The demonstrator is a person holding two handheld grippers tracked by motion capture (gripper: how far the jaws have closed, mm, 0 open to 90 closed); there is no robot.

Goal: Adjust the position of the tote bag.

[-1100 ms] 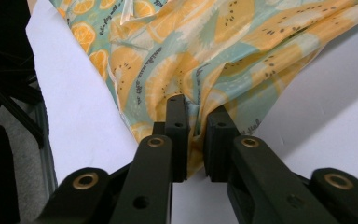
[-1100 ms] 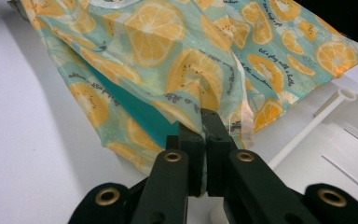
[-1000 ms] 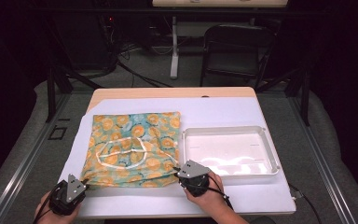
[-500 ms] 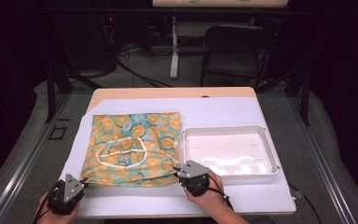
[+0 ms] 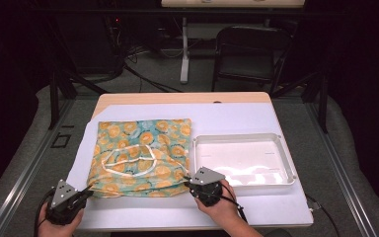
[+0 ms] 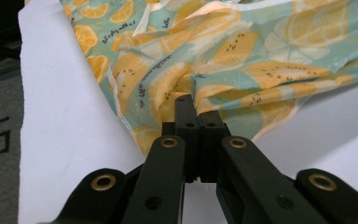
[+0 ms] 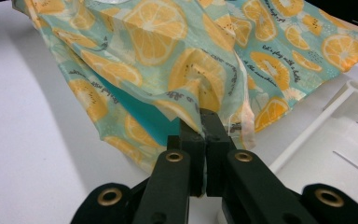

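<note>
L gripper (image 6: pixel 196 109) has its fingers (image 6: pixel 186 116) pinched tight on the near-left corner of the orange-slice print cloth (image 5: pixel 140 155); fabric bunches up right at the tips & fans out beyond them. In high view the L gripper (image 5: pixel 81 193) sits at the desk's near-left edge, cloth corner pulled toward it.

R gripper (image 7: pixel 207 122) likewise has fingers (image 7: pixel 214 128) clamped on the cloth's near-right corner; a fold of fabric stands up just past the tips, teal underside showing to their left. In high view the R gripper (image 5: pixel 190 179) is at the cloth's near-right corner, hand (image 5: pixel 222 207) behind it.

Cloth lies mostly flat on the white sheet (image 5: pixel 237 118) covering the desk (image 5: pixel 177 97), stretching away from both sets of fingers, w/ a pale strap loop (image 5: pixel 128 160) on top approx. midway between the grippers, a bit beyond them.

White tray (image 5: pixel 282 157) sits just to the right of R fingers, its left rim beside the cloth edge; in right gripper view the tray rim (image 7: pixel 317 121) runs diagonally right of the tips.
</note>
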